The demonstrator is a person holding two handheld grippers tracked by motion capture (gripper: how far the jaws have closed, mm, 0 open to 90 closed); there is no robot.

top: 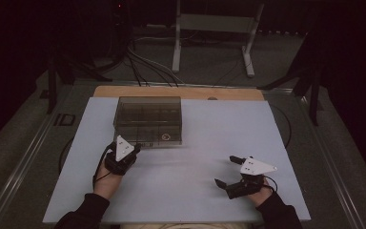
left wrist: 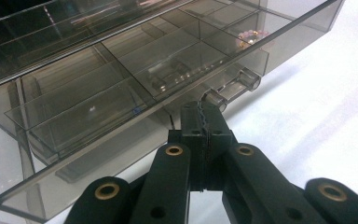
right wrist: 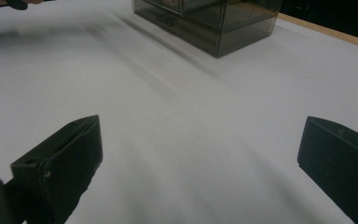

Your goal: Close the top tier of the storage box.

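The left gripper (left wrist: 204,116), jaws pressed together, is touching the handle (left wrist: 233,86) of the smoky drawer box (top: 147,119) near the board's (top: 209,162) far edge; the right gripper (top: 232,171) is gaping over bare board, well apart

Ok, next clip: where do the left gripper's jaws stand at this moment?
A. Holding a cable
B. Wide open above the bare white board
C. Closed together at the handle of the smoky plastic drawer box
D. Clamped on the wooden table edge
C: in the left gripper view the left gripper has its jaws pressed together right at the clear handle on the front of the drawer box.
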